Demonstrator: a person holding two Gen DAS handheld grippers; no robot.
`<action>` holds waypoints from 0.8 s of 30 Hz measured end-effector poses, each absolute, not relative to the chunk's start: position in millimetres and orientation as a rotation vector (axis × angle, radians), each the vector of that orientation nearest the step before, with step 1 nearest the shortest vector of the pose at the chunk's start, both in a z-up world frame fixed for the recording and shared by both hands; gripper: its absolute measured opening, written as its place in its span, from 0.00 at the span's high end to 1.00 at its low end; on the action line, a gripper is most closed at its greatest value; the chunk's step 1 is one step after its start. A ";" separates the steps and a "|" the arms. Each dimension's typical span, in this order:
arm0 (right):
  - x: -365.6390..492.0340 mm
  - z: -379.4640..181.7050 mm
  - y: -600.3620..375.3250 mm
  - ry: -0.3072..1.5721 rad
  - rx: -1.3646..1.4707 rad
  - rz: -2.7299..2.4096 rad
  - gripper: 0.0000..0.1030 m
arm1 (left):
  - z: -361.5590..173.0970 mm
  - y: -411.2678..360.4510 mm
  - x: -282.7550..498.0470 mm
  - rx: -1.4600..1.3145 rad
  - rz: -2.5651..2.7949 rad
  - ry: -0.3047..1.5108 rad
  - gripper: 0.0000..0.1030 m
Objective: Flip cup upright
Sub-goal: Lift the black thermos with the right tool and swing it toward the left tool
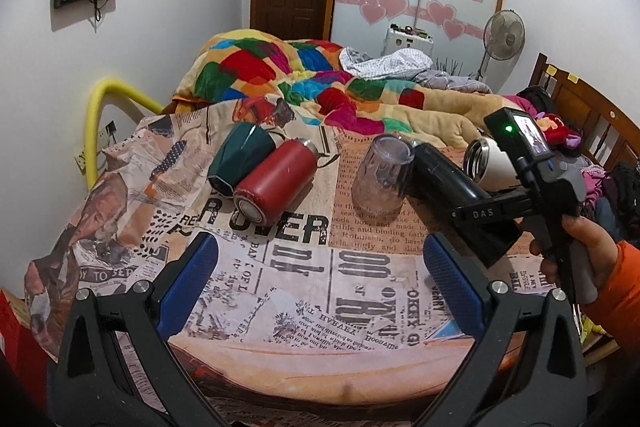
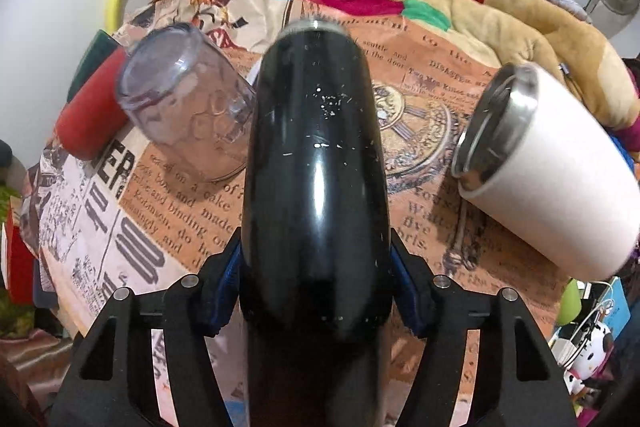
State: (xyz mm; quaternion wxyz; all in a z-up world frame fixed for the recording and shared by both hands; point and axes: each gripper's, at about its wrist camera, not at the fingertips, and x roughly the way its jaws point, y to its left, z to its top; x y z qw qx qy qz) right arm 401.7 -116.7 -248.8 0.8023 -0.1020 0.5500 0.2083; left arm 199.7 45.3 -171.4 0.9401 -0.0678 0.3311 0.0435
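Note:
A black cup (image 2: 316,163) lies between the blue pads of my right gripper (image 2: 316,291), which is shut on it; its steel rim points away. In the left wrist view the black cup (image 1: 444,179) sits tilted over the table with the right gripper (image 1: 492,223) behind it. A clear plastic cup (image 1: 382,177) stands upside down beside it, also in the right wrist view (image 2: 188,103). My left gripper (image 1: 320,267) is open and empty above the front of the table.
A white steel-rimmed cup (image 2: 548,171) lies on its side at right. A red bottle (image 1: 272,183) and a green cup (image 1: 240,155) lie at left. The newspaper-print tablecloth (image 1: 304,291) covers the table; a colourful blanket (image 1: 304,71) lies behind.

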 end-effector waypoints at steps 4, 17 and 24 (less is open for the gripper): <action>387.2 -225.8 -121.0 1.135 -0.209 0.463 0.40 | -159.1 43.5 193.2 -0.131 0.092 0.648 0.00; 317.0 -118.9 -110.3 0.852 -0.267 0.560 0.40 | -119.3 41.8 161.9 -0.121 0.116 0.554 0.00; 290.0 -122.3 -92.1 0.830 -0.301 0.672 0.40 | -111.3 39.4 147.8 -0.110 0.126 0.533 0.00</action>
